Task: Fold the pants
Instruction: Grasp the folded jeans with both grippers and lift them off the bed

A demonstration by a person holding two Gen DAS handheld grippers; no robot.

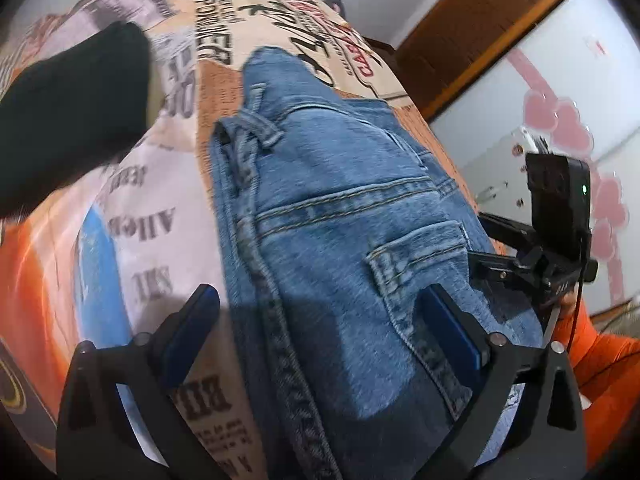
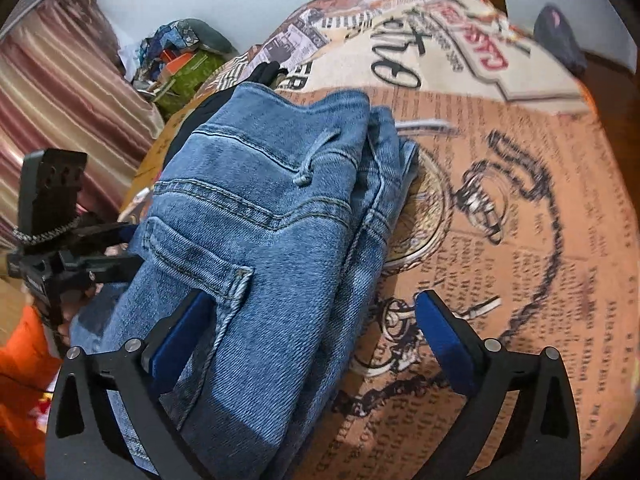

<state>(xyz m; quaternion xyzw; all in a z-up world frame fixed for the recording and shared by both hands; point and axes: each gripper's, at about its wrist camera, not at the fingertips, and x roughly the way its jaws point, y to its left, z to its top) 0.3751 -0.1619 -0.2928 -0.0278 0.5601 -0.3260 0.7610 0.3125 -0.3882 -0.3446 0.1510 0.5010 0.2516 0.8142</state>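
**Jeans folded on printed sheet, both tools released**

Now lying folded in a compact stack: blue jeans (image 1: 352, 216) on a newspaper-print sheet (image 1: 168, 216), back pocket (image 1: 420, 256) facing up. Left tool (image 1: 320, 320) spread wide, pads straddling the stack's near end, gripping nothing. Right tool (image 2: 312, 324) likewise released, one blue pad (image 2: 180, 340) over the denim at 9 o'clock, the other over bare sheet at 3 o'clock. Seen from the left view: dark garment (image 1: 76, 108) at 10 o'clock. From the right view: striped curtain (image 2: 60, 80) at 10 o'clock, cluttered pile (image 2: 180, 52) at 11.
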